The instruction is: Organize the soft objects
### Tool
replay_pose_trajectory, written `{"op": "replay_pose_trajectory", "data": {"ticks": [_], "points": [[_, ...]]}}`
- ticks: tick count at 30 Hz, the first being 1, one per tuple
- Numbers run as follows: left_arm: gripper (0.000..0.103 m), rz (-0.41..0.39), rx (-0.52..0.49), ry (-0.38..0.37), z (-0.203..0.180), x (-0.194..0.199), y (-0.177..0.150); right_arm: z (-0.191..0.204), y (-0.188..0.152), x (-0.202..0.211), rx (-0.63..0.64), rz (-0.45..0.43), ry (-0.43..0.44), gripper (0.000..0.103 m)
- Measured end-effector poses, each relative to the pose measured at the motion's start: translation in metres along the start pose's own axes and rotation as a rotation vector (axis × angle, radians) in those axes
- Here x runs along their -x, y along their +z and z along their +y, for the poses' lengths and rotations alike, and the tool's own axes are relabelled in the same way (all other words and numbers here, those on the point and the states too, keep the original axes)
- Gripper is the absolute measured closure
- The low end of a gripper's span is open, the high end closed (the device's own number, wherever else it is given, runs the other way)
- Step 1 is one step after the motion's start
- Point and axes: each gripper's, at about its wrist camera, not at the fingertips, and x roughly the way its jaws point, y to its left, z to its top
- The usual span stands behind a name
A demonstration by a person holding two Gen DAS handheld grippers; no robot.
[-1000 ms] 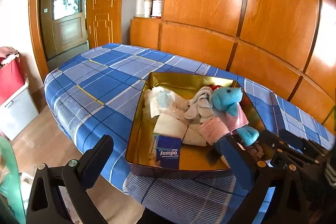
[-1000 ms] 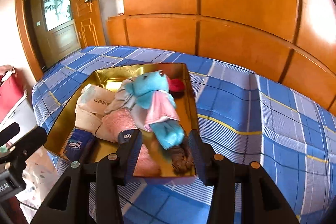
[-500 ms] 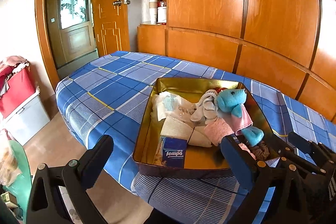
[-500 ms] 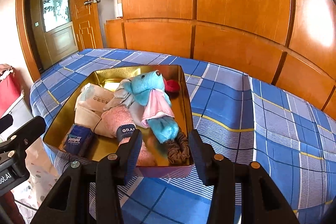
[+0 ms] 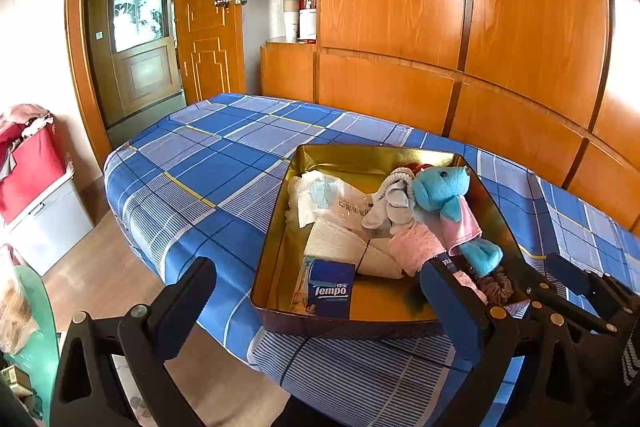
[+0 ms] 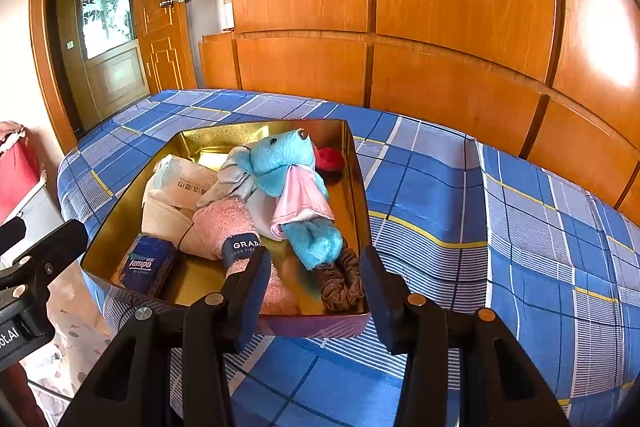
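A gold tin tray [image 6: 358, 187] stands on a tabletop covered with a blue plaid cloth [image 6: 440, 187], and the soft things lie inside it. In the near left corner of the tray there is a dark blue tissue pack [image 6: 148, 265] with the white word "Tempo" on it; the same word can be read in the left wrist view [image 5: 330, 289]. Beside it lies a pink fluffy sock [image 6: 224, 223] with a dark band that shows the letters "GRA" and a smaller line under them, which I read as "GOOD FIBE", partly hidden by a finger. A white plastic packet [image 6: 184, 183] has dark characters printed on it, too small to read. A blue plush toy [image 6: 284, 163] with a pink cloth lies over a grey sock [image 6: 234, 185], a beige folded cloth [image 6: 164, 219] is under the packet, a red thing [image 6: 330, 159] is at the far side, and a brown scrunchie [image 6: 340, 283] is at the near edge. The right gripper [image 6: 316, 275] hangs just above the near rim of the tray, its fingers [image 6: 256, 279] spread apart and holding nothing; the scrunchie shows between them. The left gripper [image 5: 320, 301] is also wide open and empty, before the near edge of the tray. On the body of the left gripper in the right wrist view, part of a label reads "ot.AI".
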Motion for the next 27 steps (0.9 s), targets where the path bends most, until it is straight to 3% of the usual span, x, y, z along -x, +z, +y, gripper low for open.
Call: {"op": "replay_pose_trajectory", "data": {"ticks": [27], "points": [[0.000, 0.012, 0.002, -0.003, 0.0025, -0.0008, -0.0001, 0.0006, -0.0009, 0.0010, -0.001, -0.003, 0.001, 0.057]]}}
